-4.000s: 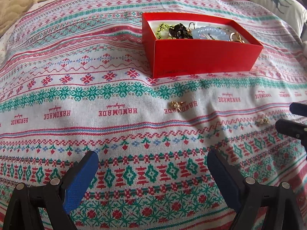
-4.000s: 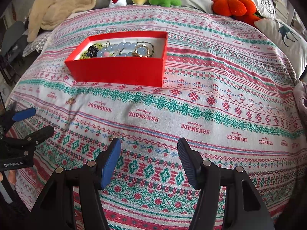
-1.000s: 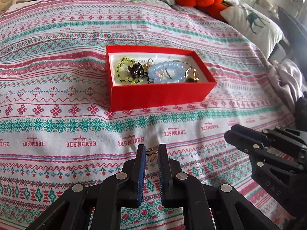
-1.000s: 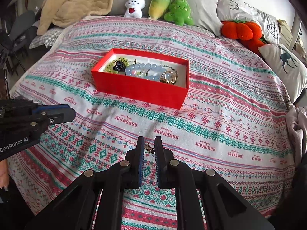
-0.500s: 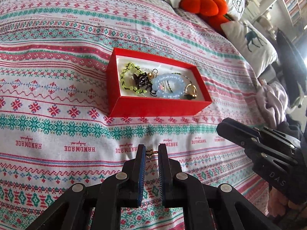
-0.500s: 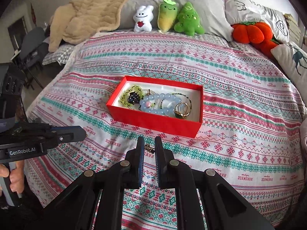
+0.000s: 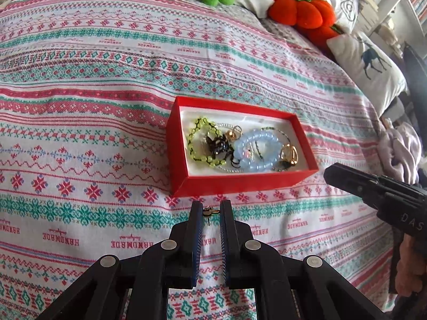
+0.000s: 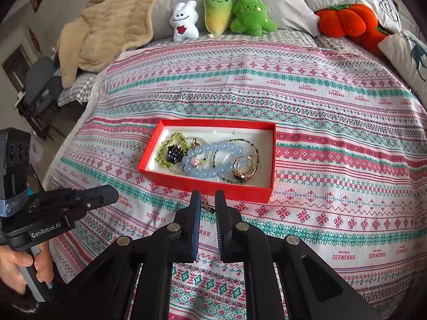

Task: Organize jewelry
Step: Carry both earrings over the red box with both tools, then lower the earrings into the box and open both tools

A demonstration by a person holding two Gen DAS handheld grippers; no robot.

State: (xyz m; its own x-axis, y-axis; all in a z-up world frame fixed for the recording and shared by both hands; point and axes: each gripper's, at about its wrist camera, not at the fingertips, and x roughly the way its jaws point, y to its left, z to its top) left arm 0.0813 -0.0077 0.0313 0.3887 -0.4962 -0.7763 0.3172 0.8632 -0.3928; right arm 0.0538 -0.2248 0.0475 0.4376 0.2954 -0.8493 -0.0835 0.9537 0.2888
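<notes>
A red box (image 7: 240, 182) (image 8: 202, 184) sits on the patterned bedspread and holds several beaded bracelets, among them a pale blue one (image 7: 256, 149) (image 8: 210, 160), and gold rings. My left gripper (image 7: 210, 210) is shut on a small gold earring (image 7: 208, 211), held above the bed just short of the box's near wall. My right gripper (image 8: 206, 202) is shut on another small gold earring (image 8: 207, 207), also just in front of the box. Each gripper shows in the other's view: the right gripper (image 7: 379, 194) and the left gripper (image 8: 72, 200).
Plush toys (image 8: 221, 13), an orange pumpkin cushion (image 8: 347, 21) (image 7: 301, 13) and a deer pillow (image 7: 371, 61) line the far and right edges of the bed. A beige blanket (image 8: 106, 26) lies at the far left. A chair (image 8: 37, 90) stands beside the bed.
Both grippers shut on the earrings that lay on the bedspread, lifted them and moved toward the box, which now appears closer in both views.
</notes>
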